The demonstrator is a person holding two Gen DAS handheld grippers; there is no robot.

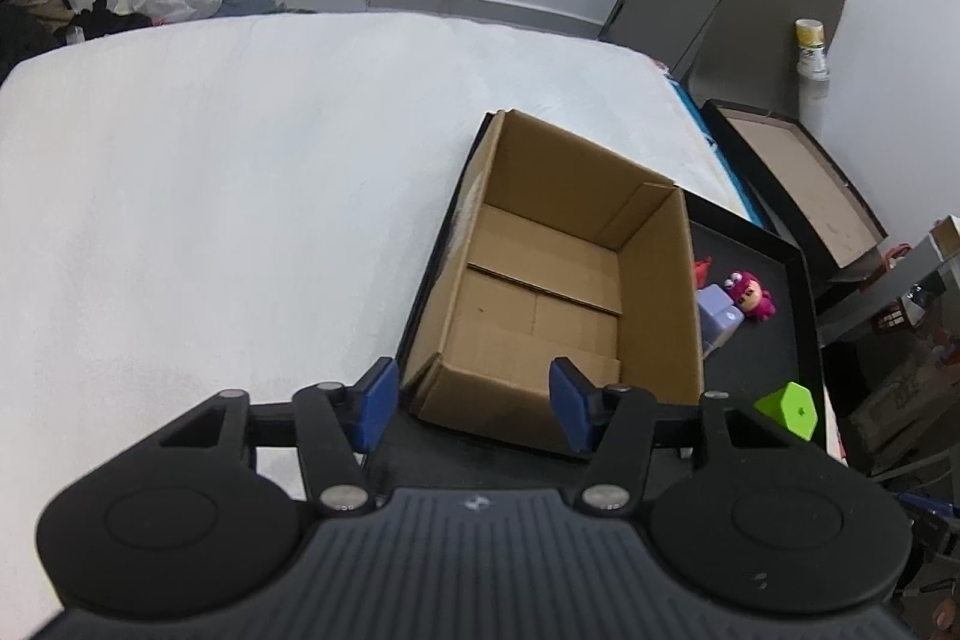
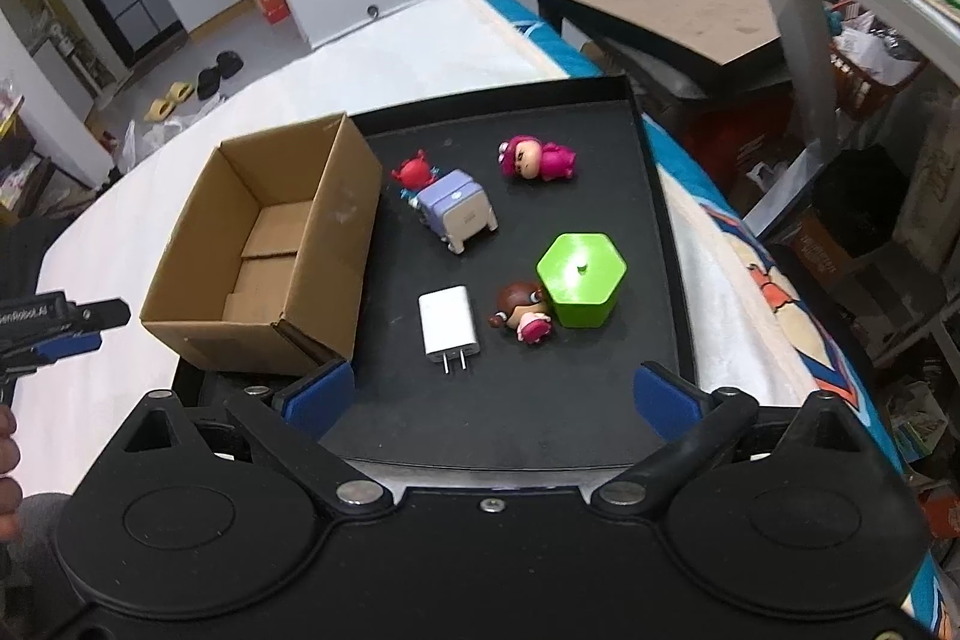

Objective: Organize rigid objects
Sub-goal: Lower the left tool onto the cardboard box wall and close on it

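Straddling the near wall of the empty cardboard box, our half-closed left gripper steadies it; our right gripper hovers spread above the charger, empty.

The cardboard box is plain brown corrugated paperboard, matt. It stands at the left edge of a matt black tray. The white charger and green hexagonal block look like smooth plastic; the bed cover is soft white cloth
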